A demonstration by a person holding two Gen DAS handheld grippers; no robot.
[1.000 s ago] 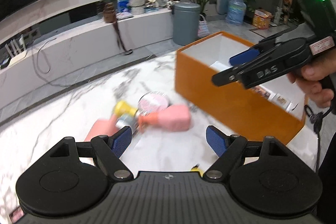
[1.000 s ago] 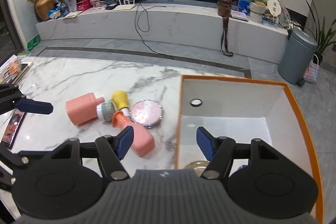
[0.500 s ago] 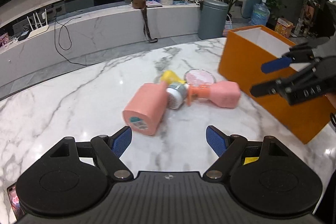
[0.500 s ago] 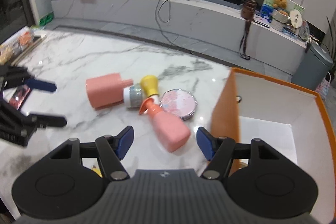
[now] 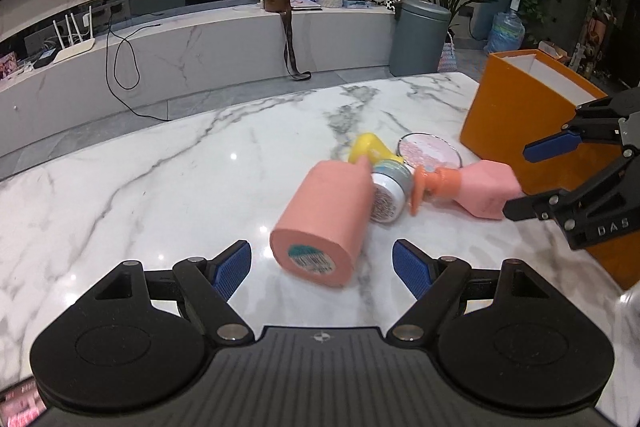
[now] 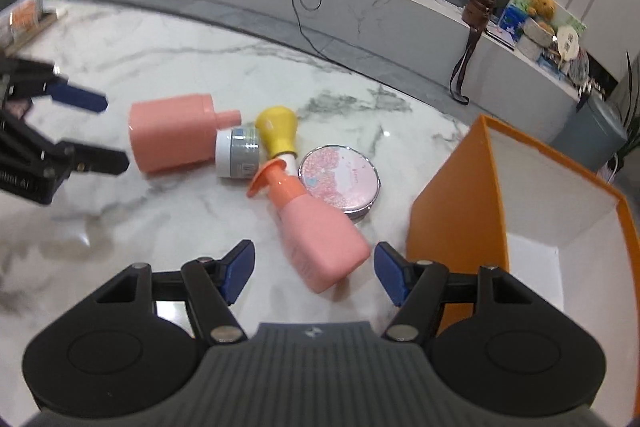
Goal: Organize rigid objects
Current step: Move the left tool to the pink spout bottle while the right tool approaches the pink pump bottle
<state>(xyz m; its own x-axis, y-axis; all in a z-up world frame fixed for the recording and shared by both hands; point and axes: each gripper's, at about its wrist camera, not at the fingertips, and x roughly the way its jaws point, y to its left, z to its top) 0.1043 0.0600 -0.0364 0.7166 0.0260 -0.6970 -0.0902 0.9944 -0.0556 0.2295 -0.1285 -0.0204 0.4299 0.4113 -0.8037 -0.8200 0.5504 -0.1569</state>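
Pink pump bottle (image 6: 320, 227), lying on its side on the marble counter (image 6: 160, 67), base between the spread, empty right tongs (image 6: 314, 269); neck touching a yellow bulb (image 6: 276, 127), grey-lidded jar (image 6: 238, 155) and round compact (image 6: 340, 179). Left tongs (image 5: 320, 267), likewise spread and empty, face the larger pink bottle (image 5: 328, 223). Risk: rounded bodies may roll or slip when pinched, scattering the neighbours; orange box (image 6: 452, 195) close beside could be knocked.

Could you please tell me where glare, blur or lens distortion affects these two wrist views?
Left wrist view: bright ceiling-light spots glare on the glossy white marble table; the fisheye curves the long white marble TV bench. Right wrist view: the left gripper at the left edge is motion-smeared, the picture's corners are dark, and the orange open-top box looks bent.
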